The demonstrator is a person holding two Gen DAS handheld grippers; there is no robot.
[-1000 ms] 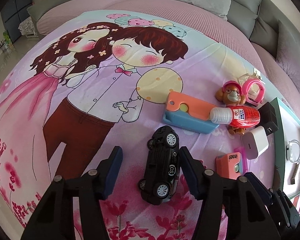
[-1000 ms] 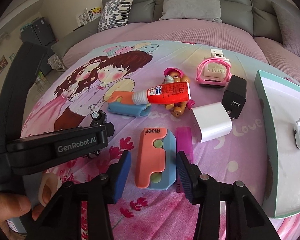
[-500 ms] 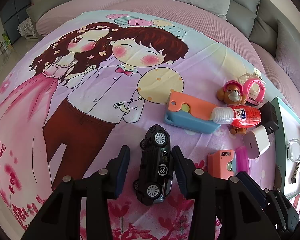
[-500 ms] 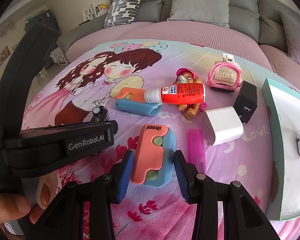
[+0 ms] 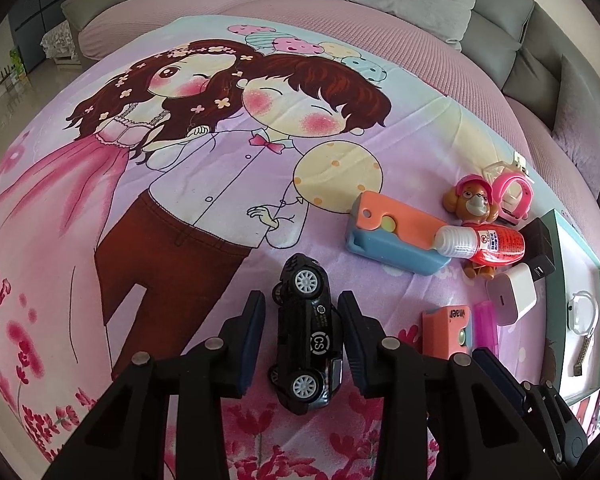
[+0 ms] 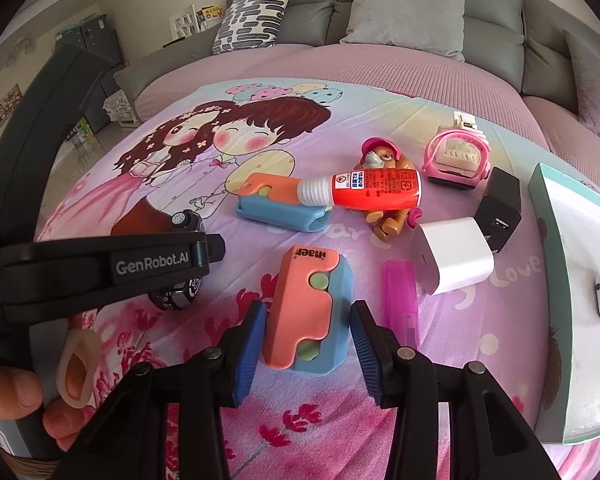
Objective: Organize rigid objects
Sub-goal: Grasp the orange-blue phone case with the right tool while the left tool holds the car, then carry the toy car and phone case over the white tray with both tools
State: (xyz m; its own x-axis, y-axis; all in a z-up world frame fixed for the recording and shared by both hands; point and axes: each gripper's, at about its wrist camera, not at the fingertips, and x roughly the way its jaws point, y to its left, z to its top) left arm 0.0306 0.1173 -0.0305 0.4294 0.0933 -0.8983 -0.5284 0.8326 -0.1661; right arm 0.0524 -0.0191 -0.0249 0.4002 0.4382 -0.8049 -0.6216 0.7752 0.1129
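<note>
in the left wrist view, the left gripper [image 5: 302, 334] stood around the black toy car [image 5: 307, 336], which lay on its side on the cartoon blanket [image 5: 180, 208]. the jaws were close on both sides of the car, but i cannot tell if they pressed it.

in the right wrist view, the right gripper [image 6: 308, 336] was around the orange and blue case [image 6: 310, 312]. small gaps showed on both sides, so it was not clenched. a pink lighter [image 6: 400, 300] lay just beside, and a white charger [image 6: 452, 256] was near.
</note>
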